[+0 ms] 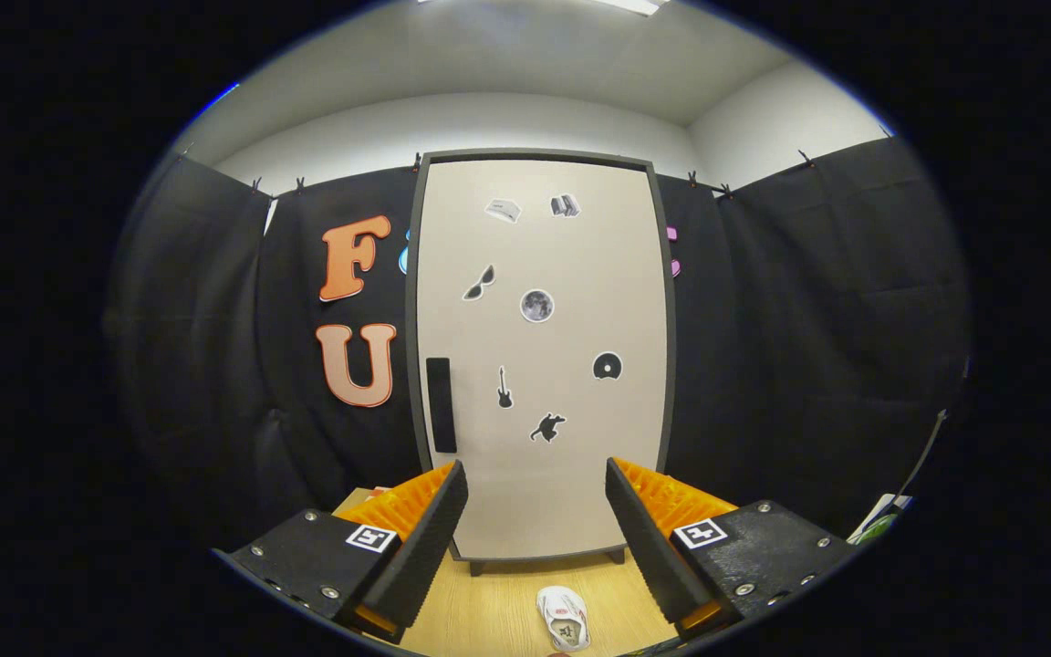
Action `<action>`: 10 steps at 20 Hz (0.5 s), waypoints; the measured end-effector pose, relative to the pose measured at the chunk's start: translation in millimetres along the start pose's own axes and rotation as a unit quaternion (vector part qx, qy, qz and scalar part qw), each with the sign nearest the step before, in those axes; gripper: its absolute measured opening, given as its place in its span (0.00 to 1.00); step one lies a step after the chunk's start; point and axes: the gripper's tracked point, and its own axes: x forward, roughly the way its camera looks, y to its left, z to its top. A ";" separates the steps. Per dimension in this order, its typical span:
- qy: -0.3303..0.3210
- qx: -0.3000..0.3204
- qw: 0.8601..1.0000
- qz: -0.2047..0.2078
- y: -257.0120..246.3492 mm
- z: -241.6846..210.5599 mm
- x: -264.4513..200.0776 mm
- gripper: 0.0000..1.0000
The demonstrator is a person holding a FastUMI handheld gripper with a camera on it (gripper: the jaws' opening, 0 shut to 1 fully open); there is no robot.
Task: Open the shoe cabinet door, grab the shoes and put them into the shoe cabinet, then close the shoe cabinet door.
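Note:
A tall beige shoe cabinet (539, 356) with a dark frame stands straight ahead, its door shut and dotted with several small stickers. A black vertical handle (440, 404) sits near the door's left edge. My gripper (536, 484) is open, its fingers spread wide with nothing between them, well short of the door. A small white shoe (564, 617) lies on the wooden floor (489, 611) below and between the fingers, toe toward the cabinet.
Black cloth walls close in on both sides of the cabinet. The cabinet stands on short dark feet on the light wooden floor. Something white and green (881, 516) shows low down by the right wall.

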 end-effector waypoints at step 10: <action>0.004 -0.003 0.998 0.058 70.6 -0.1 78.4 0.95</action>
